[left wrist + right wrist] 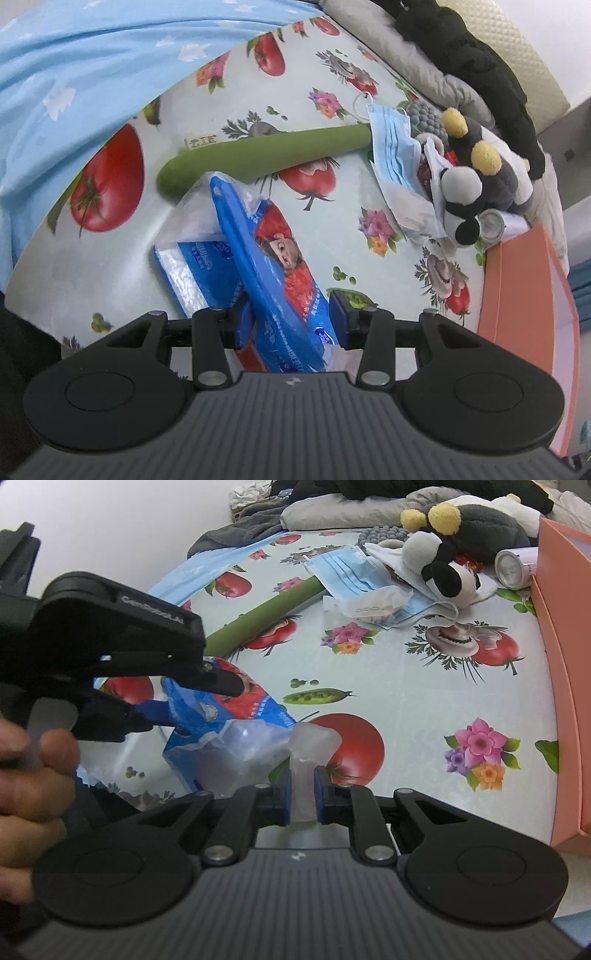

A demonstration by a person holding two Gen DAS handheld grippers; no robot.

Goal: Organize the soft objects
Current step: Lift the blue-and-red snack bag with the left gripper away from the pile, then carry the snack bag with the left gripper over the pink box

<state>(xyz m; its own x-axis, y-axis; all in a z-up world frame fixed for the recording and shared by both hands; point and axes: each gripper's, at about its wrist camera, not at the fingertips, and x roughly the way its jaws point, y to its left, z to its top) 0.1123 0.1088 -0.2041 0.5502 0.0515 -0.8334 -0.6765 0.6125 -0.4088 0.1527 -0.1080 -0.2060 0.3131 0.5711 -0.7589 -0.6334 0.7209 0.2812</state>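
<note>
While tissue pack (280, 258) lies on tomato-print counter (110, 258), long axis runs away from left hand-held gripper (286, 321), jaws part-open, clamped across near end. Right hand-held gripper (303, 794), just right of pack, nearly closed, pinches clear plastic wrapper flap (306, 753) at open end. Next pull: apart along pack axis.
</note>
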